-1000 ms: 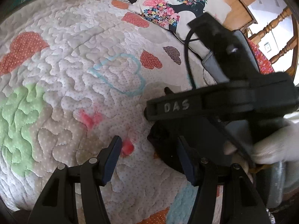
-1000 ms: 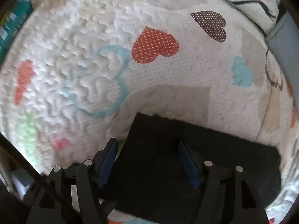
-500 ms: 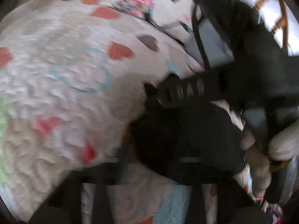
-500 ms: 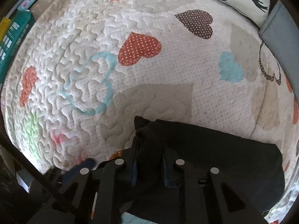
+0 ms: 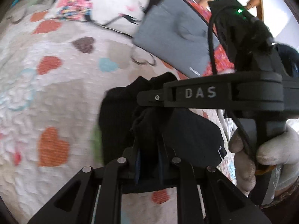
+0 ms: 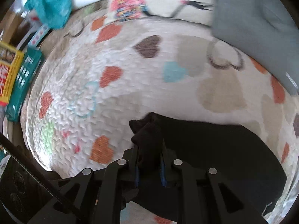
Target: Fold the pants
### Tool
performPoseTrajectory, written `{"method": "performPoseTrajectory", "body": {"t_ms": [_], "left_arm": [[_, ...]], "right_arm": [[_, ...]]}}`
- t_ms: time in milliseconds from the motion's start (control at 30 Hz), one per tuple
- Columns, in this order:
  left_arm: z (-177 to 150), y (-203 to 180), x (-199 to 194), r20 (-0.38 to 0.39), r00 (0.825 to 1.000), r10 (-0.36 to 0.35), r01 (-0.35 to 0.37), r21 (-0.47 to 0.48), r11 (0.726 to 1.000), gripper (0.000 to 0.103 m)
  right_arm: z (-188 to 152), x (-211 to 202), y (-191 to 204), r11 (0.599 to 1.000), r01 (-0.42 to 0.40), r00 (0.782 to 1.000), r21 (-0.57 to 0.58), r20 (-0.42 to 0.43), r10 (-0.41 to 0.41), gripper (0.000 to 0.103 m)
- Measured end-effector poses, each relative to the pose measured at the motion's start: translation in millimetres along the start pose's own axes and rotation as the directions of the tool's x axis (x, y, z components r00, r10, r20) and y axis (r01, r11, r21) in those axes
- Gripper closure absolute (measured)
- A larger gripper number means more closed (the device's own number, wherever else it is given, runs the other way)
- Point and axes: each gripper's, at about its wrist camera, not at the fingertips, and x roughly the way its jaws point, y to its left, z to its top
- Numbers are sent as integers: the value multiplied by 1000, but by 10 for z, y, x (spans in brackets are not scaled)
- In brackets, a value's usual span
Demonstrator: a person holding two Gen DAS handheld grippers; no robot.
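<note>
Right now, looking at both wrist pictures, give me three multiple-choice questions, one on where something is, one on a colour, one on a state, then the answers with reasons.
1. Where does the grey cushion lie?
A. on the quilt's far side, next to the flowered pillow
B. under the pants
C. between the left tool's fingers

2. What colour are the pants?
A. teal
B. black
C. orange

3. What state is the left tool in?
A. wide open over bare quilt
B. shut on nothing
C. shut on a fold of the pants

Answers:
1. A: it lies past the heart-patterned quilt, with the flowered pillow next to it.
2. B: the cloth is black in both views.
3. C: black cloth is bunched between its narrow fingers; the right tool grips the pants too.
</note>
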Motion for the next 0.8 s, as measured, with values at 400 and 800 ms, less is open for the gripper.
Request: {"method": "performPoseTrajectory", "body": {"t_ms": [400,800], "left_arm": [[-345,-178,-307,-62,998,-11,12,22,1000,65],[-211,-54,127,-86,986,140,-138,33,990,55]], "right_arm": [[-647,-19,-1371,953,-35,996,302,89,9,61],[-684,-6,-1175,732,-575,818,365,288,498,61]]}}
